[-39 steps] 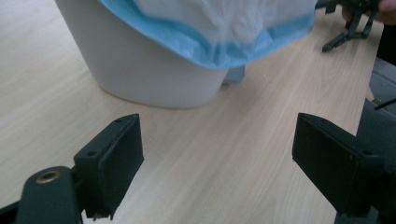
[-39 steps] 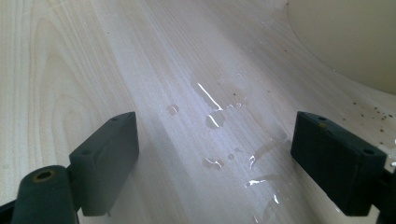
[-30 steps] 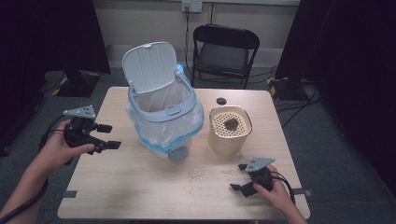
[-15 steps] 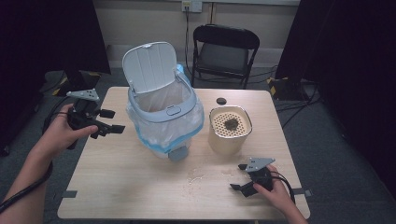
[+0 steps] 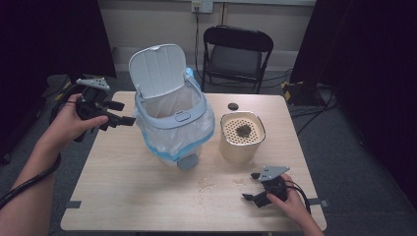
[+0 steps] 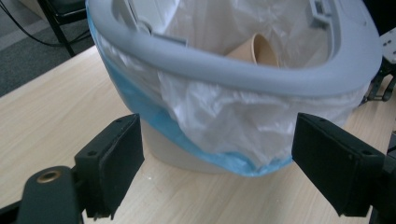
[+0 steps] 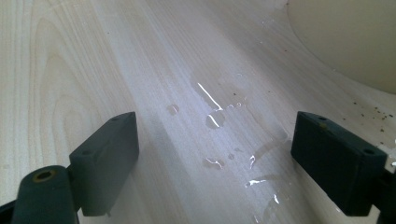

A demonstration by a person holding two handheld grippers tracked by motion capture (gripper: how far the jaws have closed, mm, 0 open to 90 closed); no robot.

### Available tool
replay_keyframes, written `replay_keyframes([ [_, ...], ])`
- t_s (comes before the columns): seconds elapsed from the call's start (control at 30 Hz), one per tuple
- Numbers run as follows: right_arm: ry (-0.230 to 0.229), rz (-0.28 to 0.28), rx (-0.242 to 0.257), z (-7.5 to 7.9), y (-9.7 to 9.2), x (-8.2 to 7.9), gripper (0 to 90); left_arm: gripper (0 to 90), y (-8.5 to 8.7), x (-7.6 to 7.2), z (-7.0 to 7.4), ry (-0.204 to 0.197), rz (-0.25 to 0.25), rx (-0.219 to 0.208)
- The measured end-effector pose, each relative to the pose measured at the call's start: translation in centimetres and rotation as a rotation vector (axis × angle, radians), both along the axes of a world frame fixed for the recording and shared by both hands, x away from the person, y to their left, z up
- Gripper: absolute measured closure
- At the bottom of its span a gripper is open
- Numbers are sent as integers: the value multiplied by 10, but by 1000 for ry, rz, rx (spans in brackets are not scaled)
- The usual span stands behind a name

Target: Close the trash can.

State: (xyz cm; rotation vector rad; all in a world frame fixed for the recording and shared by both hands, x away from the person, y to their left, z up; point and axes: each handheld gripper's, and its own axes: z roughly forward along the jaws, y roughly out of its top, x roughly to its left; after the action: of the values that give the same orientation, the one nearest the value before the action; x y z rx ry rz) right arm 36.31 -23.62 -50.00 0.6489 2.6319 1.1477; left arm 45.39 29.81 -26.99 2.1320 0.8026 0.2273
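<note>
my left gripper [image 5: 118, 114] hangs just beside the left rim of the trash bin [image 5: 172, 118], jaws spread wide with nothing between them; in the left gripper view the bin's grey rim [image 6: 243, 70] and the plastic liner [image 6: 210, 121] sit straight ahead, a paper cup [image 6: 254, 49] lying inside the bag. my right gripper [image 5: 255, 186] rests low at the near right part of the table [image 5: 123, 196], jaws also apart and empty, over a small wet spill [image 7: 219, 121]. the bin stands mid-table, lid [image 5: 158, 69] tipped up and back. the step in hand appears to be a reach for the liner or rim, though which one i cannot confirm from this angle. to do it well, i should come in level, take the liner's gathered edge squarely, and keep clear of the lid hinge. the left table edge is near my hand; open room lies in front of the bin. the cream container [image 5: 241, 135] stands close on the bin's right, so any pull should go leftward.
</note>
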Motion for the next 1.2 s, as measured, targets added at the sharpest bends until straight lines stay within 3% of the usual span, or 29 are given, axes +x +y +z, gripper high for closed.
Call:
replay_keyframes([
  [0.23,0,0,0,0,0,0,146,164,-6,13,14,-22,0,-9],
  [0.77,2,1,0,0,0,0,146,167,-25,43,30,-63,34,-29],
  [1.2,2,2,0,0,0,0,146,159,-39,51,33,-78,17,-28],
])
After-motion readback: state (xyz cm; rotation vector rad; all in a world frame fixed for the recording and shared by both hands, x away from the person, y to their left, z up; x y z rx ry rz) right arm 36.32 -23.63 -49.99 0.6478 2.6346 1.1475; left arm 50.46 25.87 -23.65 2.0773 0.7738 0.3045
